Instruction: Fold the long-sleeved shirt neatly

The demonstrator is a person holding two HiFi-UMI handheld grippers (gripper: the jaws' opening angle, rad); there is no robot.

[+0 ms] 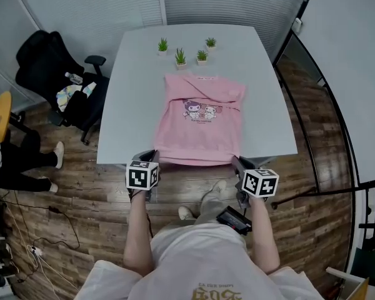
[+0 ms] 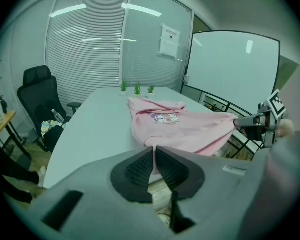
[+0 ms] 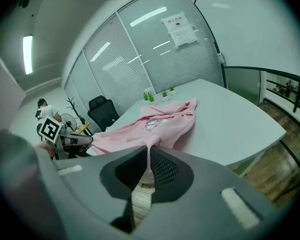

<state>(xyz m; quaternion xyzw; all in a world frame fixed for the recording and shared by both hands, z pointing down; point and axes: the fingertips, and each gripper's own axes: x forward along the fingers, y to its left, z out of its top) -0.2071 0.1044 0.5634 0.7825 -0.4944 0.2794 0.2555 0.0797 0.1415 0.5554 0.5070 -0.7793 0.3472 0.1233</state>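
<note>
A pink long-sleeved shirt [image 1: 199, 120] with a cartoon print lies on the white table [image 1: 131, 92], its sleeves folded in across the chest. Its bottom hem is lifted off the near table edge. My left gripper [image 1: 151, 157] is shut on the hem's left corner; in the left gripper view pink cloth [image 2: 180, 126] runs from between the pads [image 2: 141, 167]. My right gripper [image 1: 235, 161] is shut on the hem's right corner, and the right gripper view shows the shirt [image 3: 150, 124] stretching away from its jaws. Each gripper appears in the other's view, the right gripper [image 2: 252, 122] and the left gripper [image 3: 72, 140].
Several small potted plants [image 1: 180, 57] stand at the table's far end. A black office chair [image 1: 47, 67] with items on it stands left of the table. Wooden floor lies below the near edge, and a glass railing [image 1: 319, 99] runs along the right.
</note>
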